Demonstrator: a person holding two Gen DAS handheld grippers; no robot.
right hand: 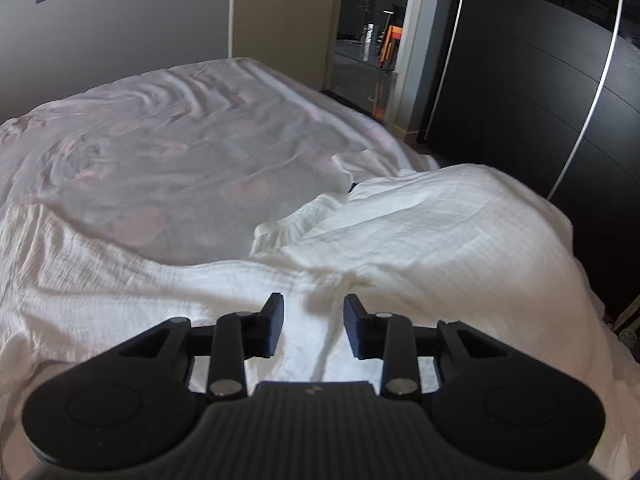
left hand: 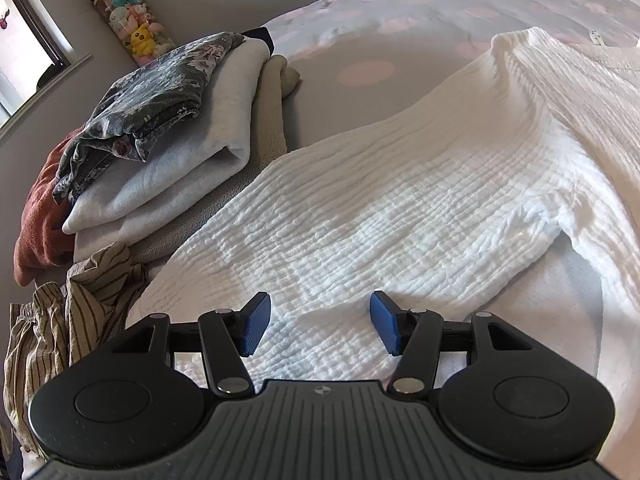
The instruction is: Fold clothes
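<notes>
A white crinkled garment (left hand: 400,208) lies spread over the bed, one sleeve running toward the near left. My left gripper (left hand: 320,326) hovers low over its near edge, open, blue pads apart, with a small ridge of the cloth rising between them and no pad pressing it. In the right wrist view the same white garment (right hand: 360,240) lies rumpled across the bed's near side. My right gripper (right hand: 314,326) stands just above it, open with a moderate gap; the cloth lies below the pads, not pinched.
A stack of folded clothes (left hand: 160,140) sits at the left on the bed, with a striped garment (left hand: 72,308) crumpled in front of it. The bedspread (right hand: 160,152) with pink dots extends behind. A dark wardrobe (right hand: 540,80) and an open doorway (right hand: 368,32) stand at the right.
</notes>
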